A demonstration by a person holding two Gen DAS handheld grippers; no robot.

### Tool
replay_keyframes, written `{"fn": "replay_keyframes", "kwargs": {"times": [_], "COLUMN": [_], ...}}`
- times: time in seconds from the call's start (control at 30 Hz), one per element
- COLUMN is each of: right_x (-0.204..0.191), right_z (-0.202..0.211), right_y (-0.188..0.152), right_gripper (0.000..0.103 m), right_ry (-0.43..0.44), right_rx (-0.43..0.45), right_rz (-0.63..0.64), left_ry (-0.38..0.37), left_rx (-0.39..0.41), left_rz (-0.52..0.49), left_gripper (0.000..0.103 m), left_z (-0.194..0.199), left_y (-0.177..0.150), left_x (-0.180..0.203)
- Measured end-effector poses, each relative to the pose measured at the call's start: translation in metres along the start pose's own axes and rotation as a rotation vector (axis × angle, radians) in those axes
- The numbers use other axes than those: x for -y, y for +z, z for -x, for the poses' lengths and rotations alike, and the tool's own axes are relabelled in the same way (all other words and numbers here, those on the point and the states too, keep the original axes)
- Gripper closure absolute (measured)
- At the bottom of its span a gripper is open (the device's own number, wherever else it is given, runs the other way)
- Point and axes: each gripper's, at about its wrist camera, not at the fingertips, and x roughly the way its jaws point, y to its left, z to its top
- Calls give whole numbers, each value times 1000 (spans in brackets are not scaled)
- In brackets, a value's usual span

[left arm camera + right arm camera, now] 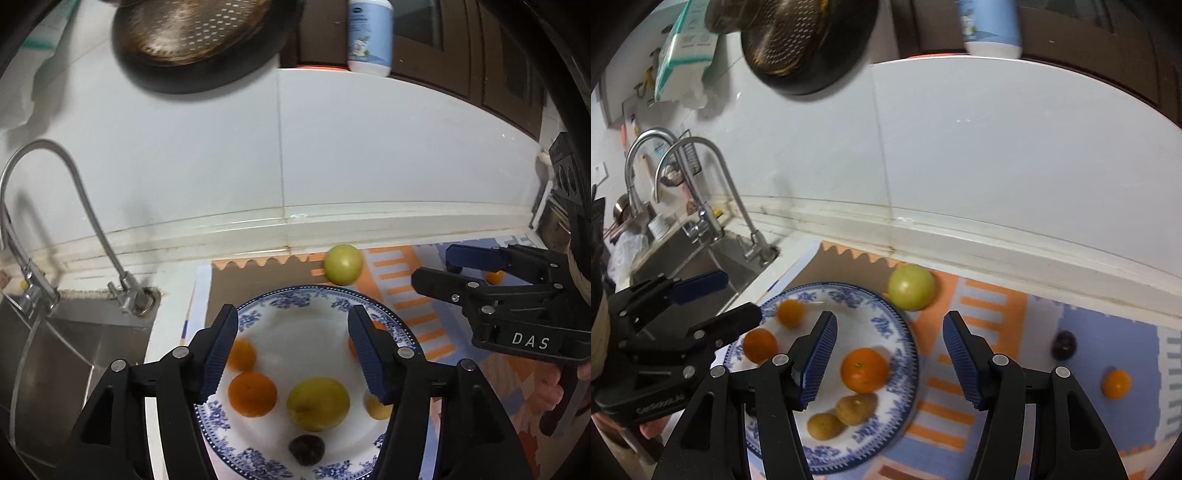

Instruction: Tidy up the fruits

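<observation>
Sink (713,258) and tap (74,206) at far left. My left gripper (293,354) wide open, empty, hovering over plate (295,295). Plate holds oranges (864,369), yellow fruit (317,403), dark fruit (306,449). Green fruit (911,286) on mat (993,306) just behind plate rim. My right gripper (888,356) wide open, empty, over plate's right edge. Dark fruit (1063,345) and small orange (1116,384) on mat, far right.
</observation>
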Motion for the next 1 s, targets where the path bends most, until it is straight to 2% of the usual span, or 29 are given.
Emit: {"fn": "replay_keyframes", "kwargs": {"times": [0.13,0.57,1.0], "right_x": [8,38,67], "right_z": [2,-9,-33], "right_y": [-2,7,16], "right_gripper": [42,42,42], "right_ry": [-68,-161,-231], "right_rx": [8,-24,-81], "right_rz": [1,-67,-113], "left_ry": [-24,-132,-137], "left_rx": [-12,-118,-248], "left_rz": [-33,-95,-134], "left_gripper": [38,36,36], "left_z": [-11,-70,-139], "left_y": [5,37,66], "left_x": [6,21,43]}}
